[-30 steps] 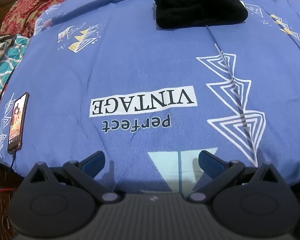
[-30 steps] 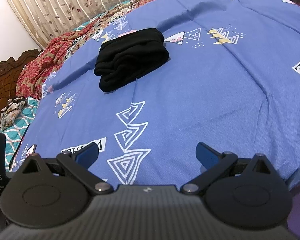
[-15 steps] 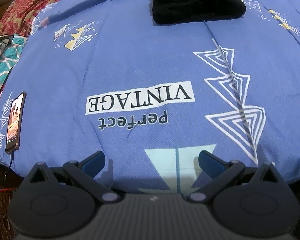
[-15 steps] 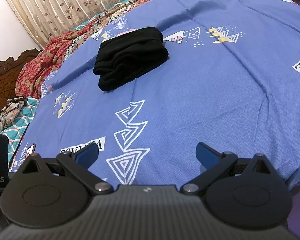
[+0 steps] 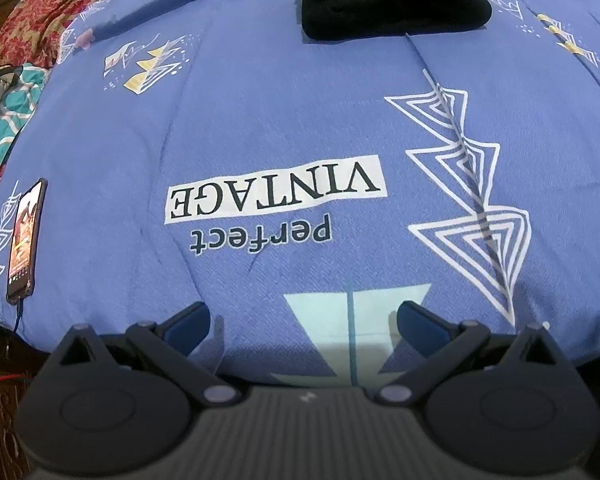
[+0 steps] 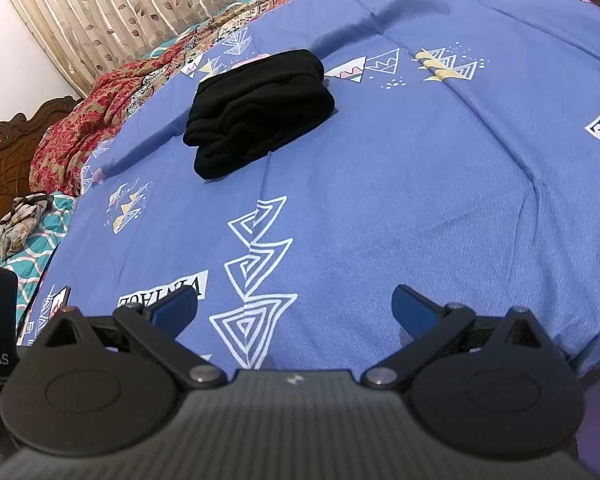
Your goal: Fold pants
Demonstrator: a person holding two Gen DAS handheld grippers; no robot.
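Both grippers are hovering with jaws spread apart and gripping nothing, the left gripper point(image 5: 302, 314) over the "perfect VINTAGE" print and the right gripper point(image 6: 294, 300) over the white triangle pattern of the blue bedspread point(image 6: 420, 200). Lying folded in a compact bundle well ahead of them are the black pants point(image 6: 258, 112), with open bedspread stretching between and nothing blocking the way. Off to the left, a phone point(image 5: 24, 242) is resting near the bed's edge, while red patterned bedding point(image 6: 76, 136) and a curtain point(image 6: 120, 4) are sitting beyond.
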